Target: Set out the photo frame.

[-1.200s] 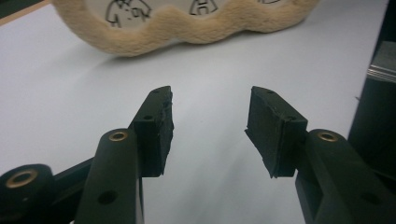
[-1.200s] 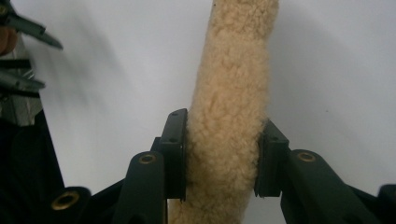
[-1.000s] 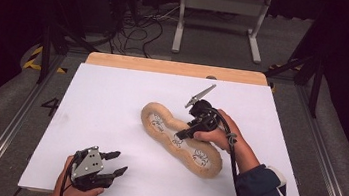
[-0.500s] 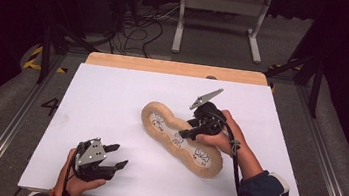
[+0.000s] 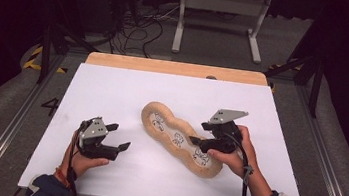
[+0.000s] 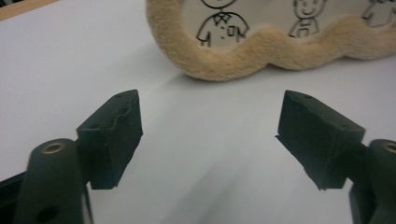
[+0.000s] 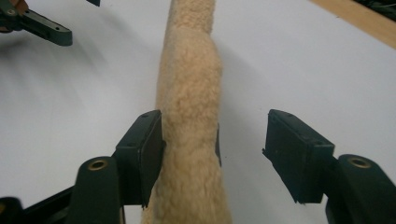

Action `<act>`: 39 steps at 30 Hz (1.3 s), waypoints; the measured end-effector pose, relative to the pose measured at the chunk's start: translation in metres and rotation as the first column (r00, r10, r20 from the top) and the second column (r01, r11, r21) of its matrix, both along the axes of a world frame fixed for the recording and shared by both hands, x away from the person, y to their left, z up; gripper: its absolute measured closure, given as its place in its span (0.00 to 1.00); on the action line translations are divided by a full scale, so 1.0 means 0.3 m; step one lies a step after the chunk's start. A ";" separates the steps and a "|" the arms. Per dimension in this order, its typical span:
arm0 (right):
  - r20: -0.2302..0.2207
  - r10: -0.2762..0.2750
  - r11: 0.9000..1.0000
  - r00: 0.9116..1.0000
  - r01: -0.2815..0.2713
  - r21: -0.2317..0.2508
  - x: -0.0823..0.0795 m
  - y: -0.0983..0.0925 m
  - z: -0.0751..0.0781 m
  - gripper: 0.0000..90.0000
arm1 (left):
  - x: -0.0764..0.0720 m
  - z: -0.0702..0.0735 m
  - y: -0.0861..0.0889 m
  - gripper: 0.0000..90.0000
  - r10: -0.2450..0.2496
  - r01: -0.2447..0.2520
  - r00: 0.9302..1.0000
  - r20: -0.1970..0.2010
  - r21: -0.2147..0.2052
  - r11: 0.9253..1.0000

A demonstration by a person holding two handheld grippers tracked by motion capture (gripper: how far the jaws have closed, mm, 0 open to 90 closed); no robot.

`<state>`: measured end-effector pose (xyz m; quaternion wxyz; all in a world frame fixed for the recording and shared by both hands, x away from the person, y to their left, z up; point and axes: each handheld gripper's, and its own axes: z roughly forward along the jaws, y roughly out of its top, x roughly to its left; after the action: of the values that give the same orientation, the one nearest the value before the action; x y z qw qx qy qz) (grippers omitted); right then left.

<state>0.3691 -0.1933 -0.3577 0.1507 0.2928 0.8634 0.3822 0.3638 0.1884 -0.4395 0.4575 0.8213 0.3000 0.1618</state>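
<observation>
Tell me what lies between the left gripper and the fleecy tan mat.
Nothing but bare white table top. In the left gripper view, the left gripper stands open over blank surface, with the mat's fleecy rim ahead; the high view shows the same gap.

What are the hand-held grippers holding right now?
Nothing. The right hand-held gripper has just been opening around the fluffy toy's edge, only one pad touching. The left hand-held gripper is open over bare table.

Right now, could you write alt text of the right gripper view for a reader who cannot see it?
A long, wavy tan fleece cushion on a white table runs up between two open black jaws of the right gripper; the left-hand jaw touches its fuzzy rim, the other stands apart. They have just been opening. The left gripper shows top left.
</observation>
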 end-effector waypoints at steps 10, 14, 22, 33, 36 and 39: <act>0.033 -0.076 0.995 0.997 0.074 0.066 -0.128 -0.114 -0.068 0.36 | 0.116 -0.032 -0.072 0.20 0.007 -0.006 0.999 -0.053 0.018 1.000; 0.019 -0.099 0.991 0.995 0.097 0.096 -0.173 -0.159 -0.107 0.38 | 0.138 -0.017 -0.092 0.19 -0.004 0.004 0.999 -0.039 0.000 1.000; 0.011 -0.110 0.989 0.994 0.109 0.097 -0.228 -0.171 -0.154 0.44 | 0.177 0.008 -0.149 0.20 -0.028 0.027 0.999 -0.020 -0.018 0.999; -0.016 -0.121 0.988 0.993 0.122 0.091 -0.266 -0.163 -0.224 0.59 | 0.229 0.014 -0.195 0.22 -0.026 0.025 0.999 -0.037 -0.026 0.999; -0.016 -0.132 0.985 0.991 0.133 0.108 -0.270 -0.168 -0.227 0.64 | 0.243 0.008 -0.204 0.23 -0.026 0.025 0.998 -0.049 -0.025 0.999; -0.014 -0.132 0.985 0.991 0.132 0.110 -0.271 -0.169 -0.228 0.65 | 0.256 0.011 -0.210 0.27 -0.032 0.031 0.998 -0.056 -0.030 0.999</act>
<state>0.2879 -0.2440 -0.4262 0.1561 0.3587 0.8200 0.4178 0.4408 0.1255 -0.4362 0.4630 0.8235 0.3020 0.1270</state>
